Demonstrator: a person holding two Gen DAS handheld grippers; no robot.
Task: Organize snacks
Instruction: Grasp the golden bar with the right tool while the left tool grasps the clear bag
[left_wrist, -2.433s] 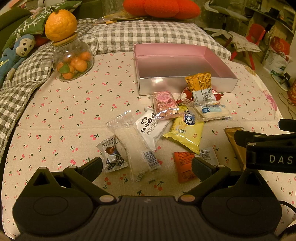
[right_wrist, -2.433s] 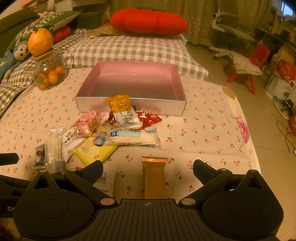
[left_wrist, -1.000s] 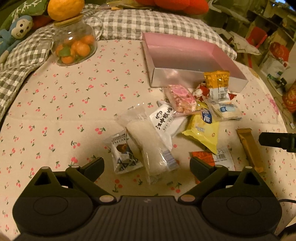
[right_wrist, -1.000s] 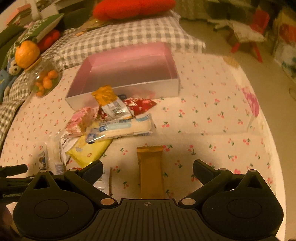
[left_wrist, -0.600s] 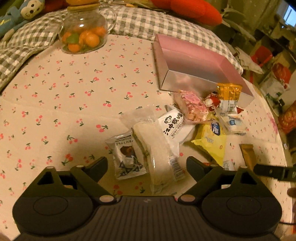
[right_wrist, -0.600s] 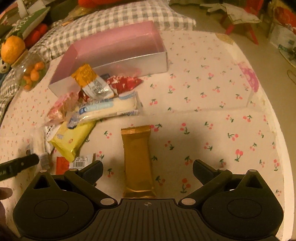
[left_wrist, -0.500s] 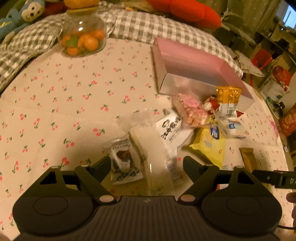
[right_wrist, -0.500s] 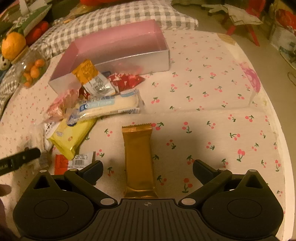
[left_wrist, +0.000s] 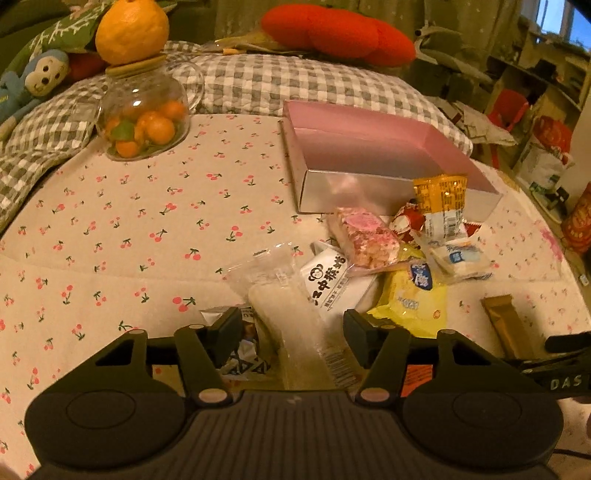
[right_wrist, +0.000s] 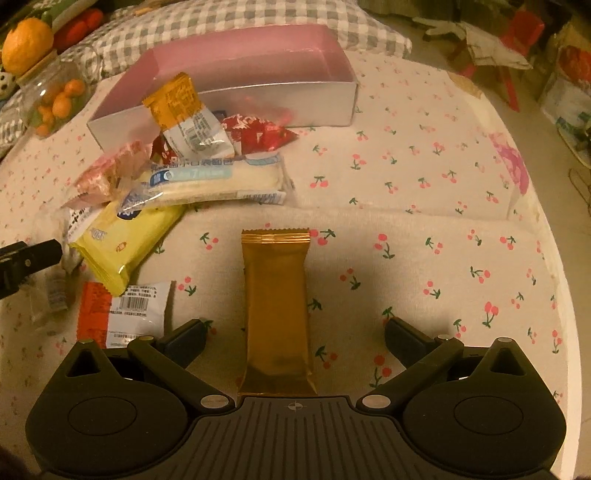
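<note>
The table (left_wrist: 110, 229), in its cherry-print cloth, carries the open pink box (left_wrist: 369, 147), empty, with the snack pile just in front. Only the left wrist view shows the glass jar of small oranges (left_wrist: 144, 122) whole, and the clear white-filled packet (left_wrist: 291, 317) between the left hand-held gripper (left_wrist: 291, 332) fingers; its jaws have just been closing, pads not yet pressing. Only the right wrist view shows the gold bar (right_wrist: 276, 314) whole, lying lengthwise between the right hand-held gripper (right_wrist: 293, 339), jaws wide, apart from it.

Snack heap (right_wrist: 177, 177) fronts pink box (right_wrist: 258, 62) — right cloth (right_wrist: 424, 177) bare.
</note>
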